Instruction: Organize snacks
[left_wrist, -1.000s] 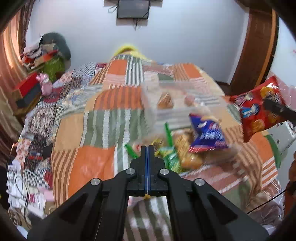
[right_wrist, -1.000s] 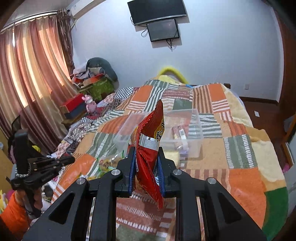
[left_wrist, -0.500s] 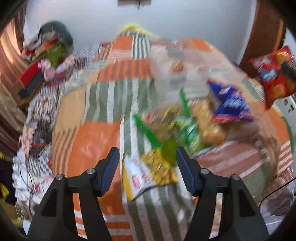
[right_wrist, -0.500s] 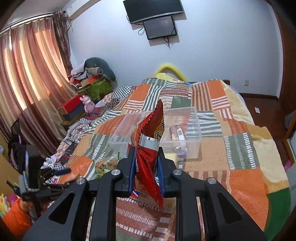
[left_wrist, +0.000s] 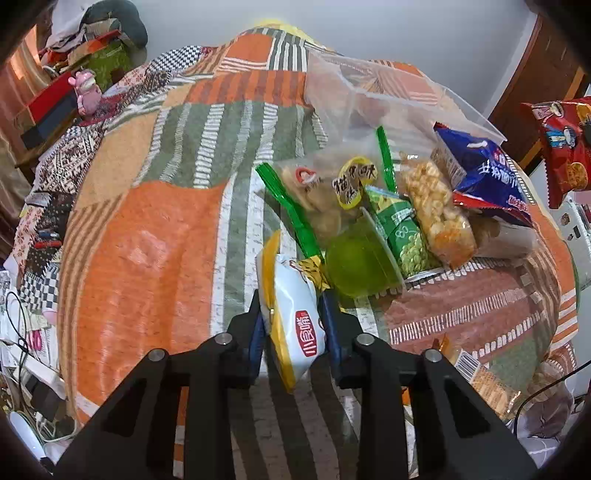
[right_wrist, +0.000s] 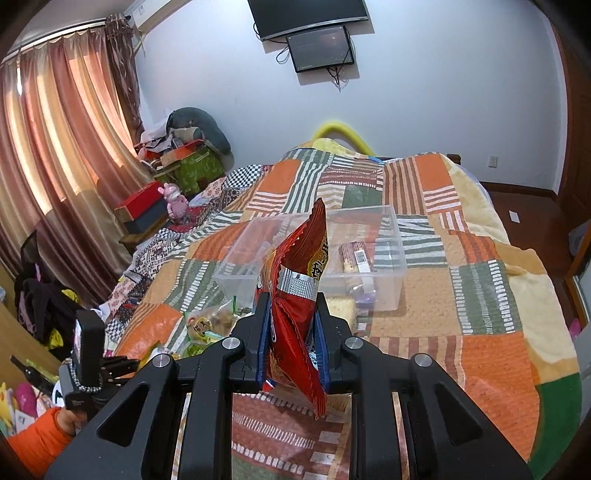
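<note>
My left gripper (left_wrist: 291, 317) is shut on a white and yellow snack packet (left_wrist: 291, 317) at the near edge of a snack pile on the bed. The pile holds a green jelly cup (left_wrist: 354, 264), a green pea packet (left_wrist: 406, 236), a popcorn bag (left_wrist: 437, 212) and a blue bag (left_wrist: 484, 173). My right gripper (right_wrist: 291, 328) is shut on a red snack bag (right_wrist: 299, 280), held above the bed in front of a clear plastic bin (right_wrist: 384, 254). The red bag also shows in the left wrist view (left_wrist: 561, 147), at the right edge. The bin holds a few packets.
A patchwork quilt (right_wrist: 480, 295) covers the bed. Clutter, a red box (right_wrist: 142, 205) and a pink toy (right_wrist: 173, 199) lie along the left side by the curtains. More packets (left_wrist: 480, 376) lie at the bed's near right. A TV (right_wrist: 310, 14) hangs on the far wall.
My left gripper opened, dropped toward the snack pile and closed on the white and yellow packet. My right gripper kept hold of the red bag and moved a little nearer the bin.
</note>
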